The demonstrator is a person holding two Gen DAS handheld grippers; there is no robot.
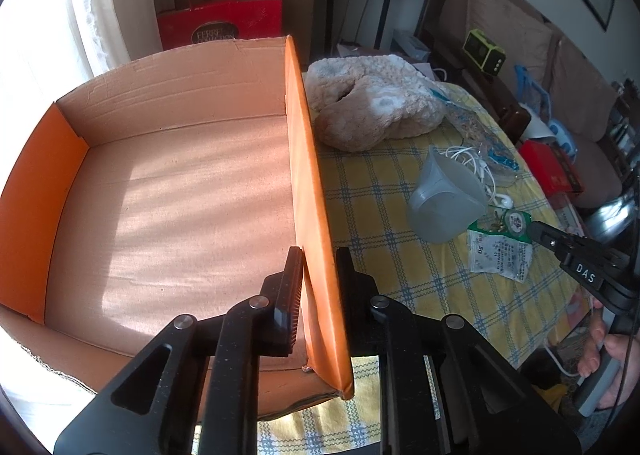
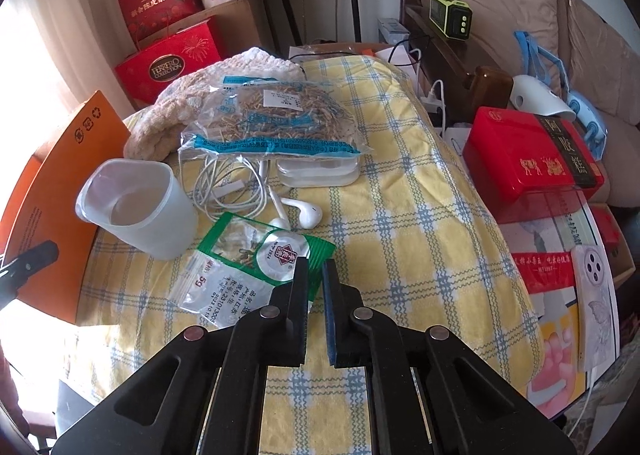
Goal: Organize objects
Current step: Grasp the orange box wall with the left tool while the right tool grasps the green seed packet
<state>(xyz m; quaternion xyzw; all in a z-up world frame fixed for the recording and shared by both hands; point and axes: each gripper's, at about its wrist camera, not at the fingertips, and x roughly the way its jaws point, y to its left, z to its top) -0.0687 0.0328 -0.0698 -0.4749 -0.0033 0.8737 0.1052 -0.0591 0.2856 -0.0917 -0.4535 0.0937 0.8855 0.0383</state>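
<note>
An orange cardboard box point(image 1: 308, 183) stands open and empty on the left of the table. My left gripper point(image 1: 320, 255) is shut on the box's right wall, one finger inside and one outside. My right gripper point(image 2: 316, 267) is shut on the corner of a small green and white sachet point(image 2: 248, 267) lying on the yellow checked cloth; it also shows in the left wrist view point(image 1: 534, 231). A translucent plastic cup point(image 2: 136, 207) lies on its side left of the sachet. White earphones point(image 2: 280, 207) lie behind it, with a clear bag of dried herbs point(image 2: 272, 123) beyond.
A fluffy cream cloth point(image 1: 368, 103) lies at the table's far end beside the box. A clear flat case point(image 2: 320, 171) sits under the herb bag. Red boxes point(image 2: 528, 159) and packages crowd the right edge. Red gift bags point(image 2: 168, 59) stand behind the table.
</note>
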